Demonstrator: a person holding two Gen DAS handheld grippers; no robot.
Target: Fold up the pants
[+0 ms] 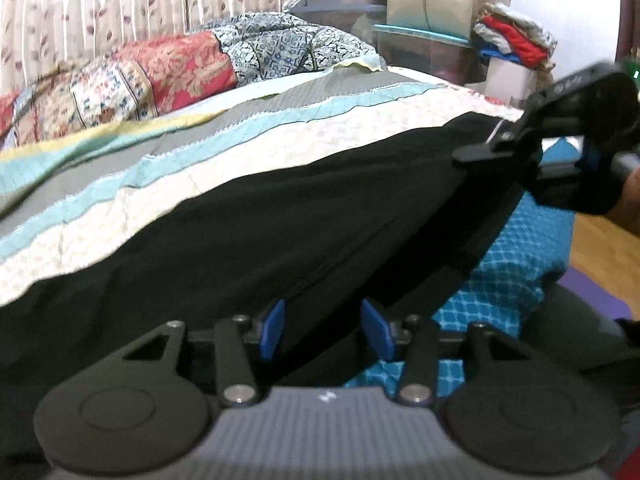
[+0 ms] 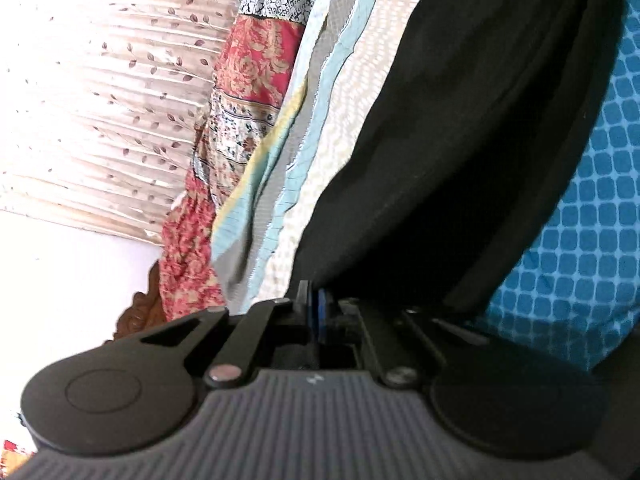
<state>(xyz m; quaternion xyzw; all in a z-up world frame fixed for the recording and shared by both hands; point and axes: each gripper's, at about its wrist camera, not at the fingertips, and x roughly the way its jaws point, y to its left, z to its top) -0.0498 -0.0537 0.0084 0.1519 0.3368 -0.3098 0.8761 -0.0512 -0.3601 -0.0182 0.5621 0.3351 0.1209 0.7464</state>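
Black pants [image 1: 260, 240] lie stretched across the bed, running from my left gripper up to the right one. My left gripper [image 1: 325, 330] sits low at the near edge of the pants, its blue pads [image 1: 274, 330] apart with black cloth lying between them, not visibly pinched. My right gripper [image 1: 476, 154] is at the far right corner of the pants, by a pale cord. In the right wrist view the right gripper [image 2: 318, 304] has its pads pressed together on the edge of the pants [image 2: 460, 120].
The bed carries a striped cream, teal and grey quilt [image 1: 240, 152] and a blue checked sheet [image 1: 520, 272] at its right edge. Patterned pillows [image 1: 160, 72] lie against a leaf-print curtain [image 1: 120, 0]. Stacked boxes and clothes [image 1: 424, 40] stand behind; wooden floor [image 1: 600, 248] lies to the right.
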